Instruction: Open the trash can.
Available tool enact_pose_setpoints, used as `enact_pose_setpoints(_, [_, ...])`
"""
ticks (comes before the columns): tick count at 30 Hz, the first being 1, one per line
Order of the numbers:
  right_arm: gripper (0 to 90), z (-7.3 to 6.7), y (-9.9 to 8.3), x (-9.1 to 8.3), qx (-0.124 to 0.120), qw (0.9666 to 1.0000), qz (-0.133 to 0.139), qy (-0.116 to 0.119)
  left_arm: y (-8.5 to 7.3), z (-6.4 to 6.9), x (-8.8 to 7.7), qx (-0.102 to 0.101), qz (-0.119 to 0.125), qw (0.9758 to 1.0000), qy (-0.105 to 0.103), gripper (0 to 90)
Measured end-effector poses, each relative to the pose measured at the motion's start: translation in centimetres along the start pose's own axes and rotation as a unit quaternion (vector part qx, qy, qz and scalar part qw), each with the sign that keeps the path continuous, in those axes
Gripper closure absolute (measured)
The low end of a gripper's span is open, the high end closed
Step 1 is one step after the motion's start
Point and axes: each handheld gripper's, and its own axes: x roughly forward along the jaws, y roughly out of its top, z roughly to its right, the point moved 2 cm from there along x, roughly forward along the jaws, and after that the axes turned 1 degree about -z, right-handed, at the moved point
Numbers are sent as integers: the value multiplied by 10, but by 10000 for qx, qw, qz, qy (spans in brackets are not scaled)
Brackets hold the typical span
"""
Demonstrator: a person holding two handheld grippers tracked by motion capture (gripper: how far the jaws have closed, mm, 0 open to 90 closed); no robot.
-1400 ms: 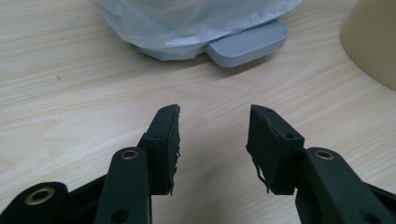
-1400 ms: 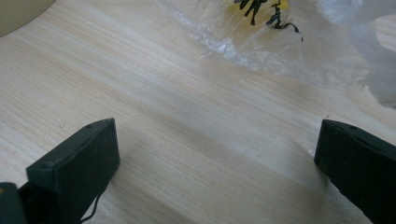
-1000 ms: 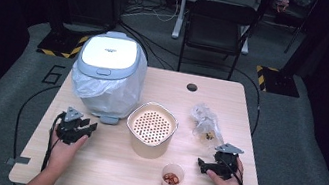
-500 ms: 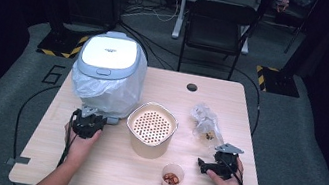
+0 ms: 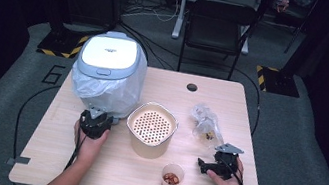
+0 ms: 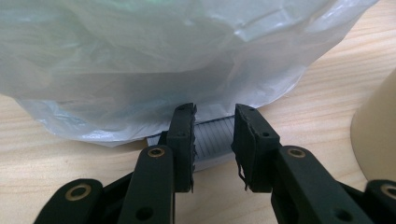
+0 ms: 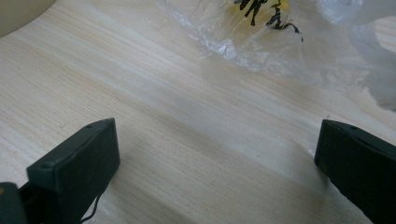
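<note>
Left claw (image 6: 214, 140) narrowly apart, just opening, nothing gripped; bagged cooker (image 6: 154, 60) base just ahead

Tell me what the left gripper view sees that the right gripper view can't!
Left gripper view: a bin wrapped in a clear bag, a ribbed grey part at its base between left fingers that just opened a little. Right gripper view: a crumpled clear packet with yellow and black print, right fingers spread wide. Both: black fingers over the wooden table.

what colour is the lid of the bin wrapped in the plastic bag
The lid is white with a pale grey rim, clearest in the high view.
</note>
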Motion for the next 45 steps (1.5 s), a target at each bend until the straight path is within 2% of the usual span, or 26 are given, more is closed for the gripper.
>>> enact_pose_setpoints(1, [0, 0, 0, 0, -1, 10000, -3, -2, 0, 0, -1, 32, -72, 10000, 19, 688])
enact_pose_setpoints(2, [0, 0, 0, 0, -2, 10000, -2, 0, -1, 3, 1, -14, 23, 10000, 74, 688])
enact_pose_setpoints(6, [0, 0, 0, 0, -2, 10000, -4, -1, -1, 4, 0, -44, -70, 9999, 69, 690])
enact_pose_setpoints(7, [0, 0, 0, 0, -1, 10000, -3, 0, 0, 3, 1, -3, -20, 10000, 76, 691])
enact_pose_setpoints(9, [0, 0, 0, 0, -1, 10000, -1, 0, 1, 4, 1, 76, -72, 9999, 127, 693])
enact_pose_setpoints(11, [0, 0, 0, 0, -2, 10000, 0, 1, 1, 4, 0, 36, -93, 9999, 92, 697])
enact_pose_setpoints(13, [0, 0, 0, 0, -3, 10000, -3, 0, 1, 8, 1, 120, -106, 9997, 174, 727])
enact_pose_setpoints(14, [0, 0, 0, 0, -1, 10000, -7, -1, 1, 8, 1, 120, -106, 9997, 174, 726])
enact_pose_setpoints(15, [0, 0, 0, 0, -1, 10000, -4, 1, 1, 8, 0, 154, -133, 9996, 200, 687])
enact_pose_setpoints(16, [0, 0, 0, 0, -3, 10000, -3, -1, 2, 6, 1, 70, -131, 9996, 242, 670])
enact_pose_setpoints(18, [0, 0, 0, 0, -3, 10000, -8, -2, 2, 3, 2, -72, -167, 9997, 185, 661])
enact_pose_setpoints(21, [0, 0, 0, 0, -3, 10000, -7, -2, 3, 5, 2, 0, -259, 9994, 213, 661])
enact_pose_setpoints(25, [0, 0, 0, 0, -3, 10000, -5, -2, 0, 2, 4, -52, -91, 9999, 104, 666])
enact_pose_setpoints(27, [0, -1, 0, 0, 39, 10000, -18, -1, 0, 2, 4, -72, -66, 9999, 113, 666])
enact_pose_setpoints(28, [0, 0, 0, 0, 8, 10000, -6, 0, -2, 2, 5, 24, -45, 9999, 137, 667])
enact_pose_setpoints(30, [0, 0, 0, 0, 15, 10000, -11, 0, -2, 4, 6, -16, -17, 9999, 135, 669])
enact_pose_setpoints(34, [0, 0, 0, 0, -3, 10000, -2, -1, -2, 2, 6, 14, -10, 9999, 154, 672])
enact_pose_setpoints(35, [0, -1, 0, 0, 34, 10000, -17, -1, -2, 3, 7, -68, -20, 9999, 113, 672])
enact_pose_setpoints(45, [0, -1, 0, 0, 29, 10000, -14, 0, -3, 4, 9, -94, -66, 9998, 171, 681])
